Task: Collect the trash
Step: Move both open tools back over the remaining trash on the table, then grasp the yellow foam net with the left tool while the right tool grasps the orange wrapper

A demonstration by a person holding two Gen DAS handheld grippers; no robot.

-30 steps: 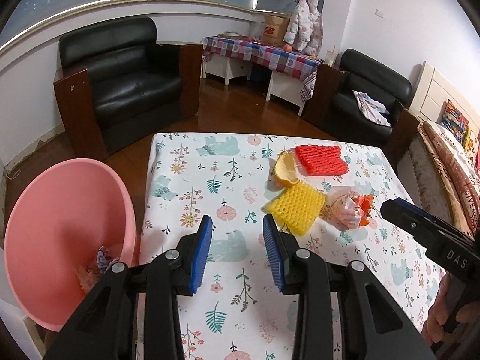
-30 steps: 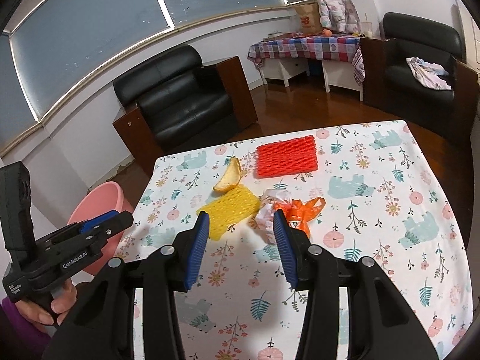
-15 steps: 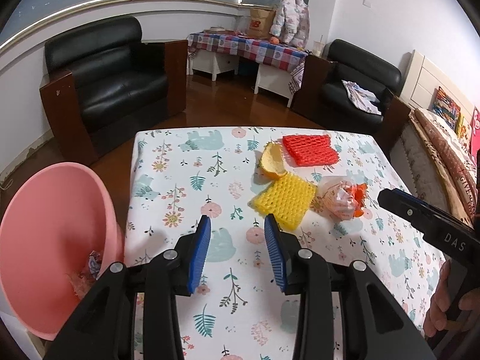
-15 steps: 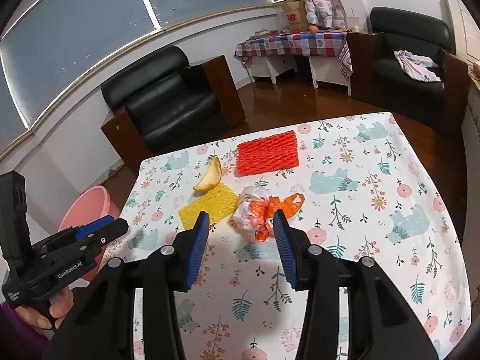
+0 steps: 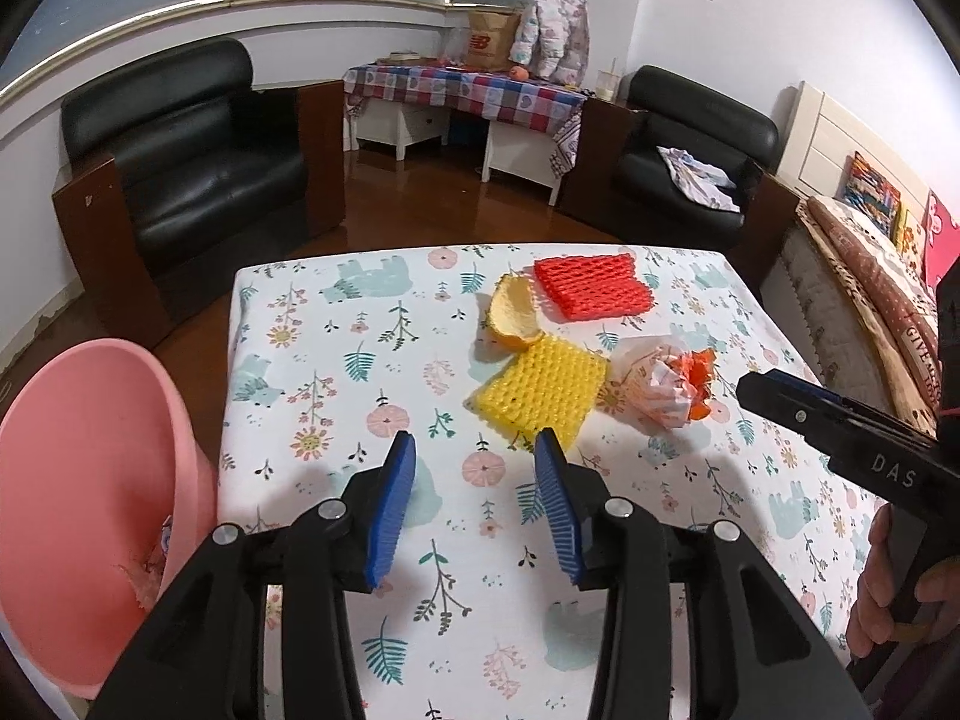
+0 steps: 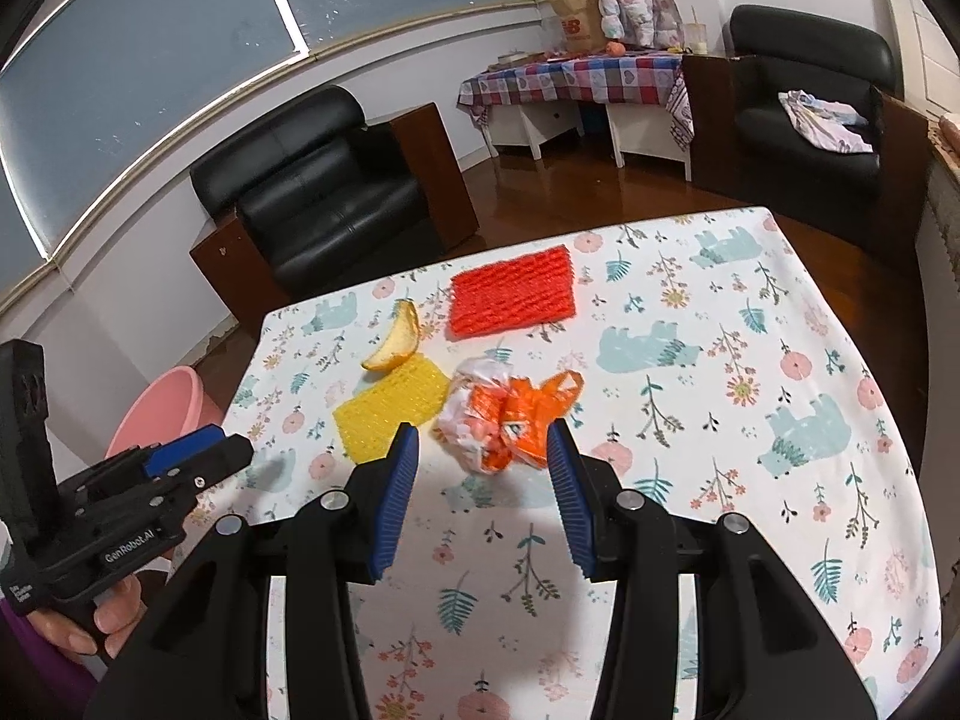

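Note:
On the floral tablecloth (image 5: pixel 336 360) lie a yellow foam net (image 5: pixel 540 396), a red foam net (image 5: pixel 594 288), an orange peel (image 5: pixel 513 315) and a crumpled white and orange plastic bag (image 5: pixel 666 387). My left gripper (image 5: pixel 475 444) hovers just short of the yellow net, its jaws opening with nothing between them. In the right wrist view my right gripper (image 6: pixel 483 432) stands open above the bag (image 6: pixel 498 414), whose near edge shows between the fingertips without touching the pads. The yellow net (image 6: pixel 393 408) lies just to its left.
A pink bin (image 5: pixel 78 510) with some scraps inside stands off the table's left edge. Black armchairs (image 5: pixel 198 168) and a small table with a checked cloth (image 5: pixel 468 90) stand beyond. A hand (image 6: pixel 114 612) holds the left gripper's handle.
The left jaws have spread wider and the yellow net now lies closer to them. The right gripper has shifted toward the plastic bag, which now sits at its fingertips.

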